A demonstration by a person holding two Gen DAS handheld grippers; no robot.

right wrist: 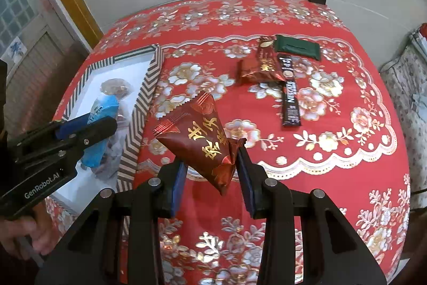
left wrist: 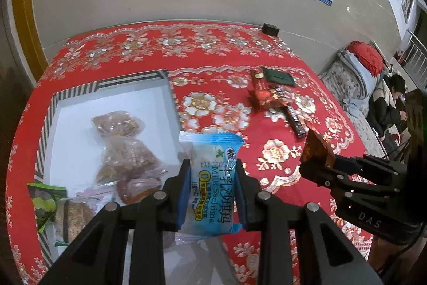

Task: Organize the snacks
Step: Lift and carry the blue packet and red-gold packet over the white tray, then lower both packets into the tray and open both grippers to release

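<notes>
With the left tool (left wrist: pixel 210 194) clamping the blue sachima packet (left wrist: pixel 213 178) over the striped box (left wrist: pixel 112 87) near the counter's left edge, and the right tool (right wrist: pixel 210 178) gripping the red packet (right wrist: pixel 197 140) beside it, each should be lowering well inside the rim before letting go.

Blue sachima packet (left wrist: pixel 210 186) held upright, red pouch (right wrist: pixel 198 140) tilted

The striped box (left wrist: pixel 170 87) occupies the left of the frame; wrapped snacks (left wrist: pixel 125 143) fill its lower part, while its upper white floor is open. On the surface (left wrist: pixel 218 55), a cluster of packets (left wrist: pixel 272 95) obstructs the upper right. The cloth between box and cluster is passable, as is the far band.
</notes>
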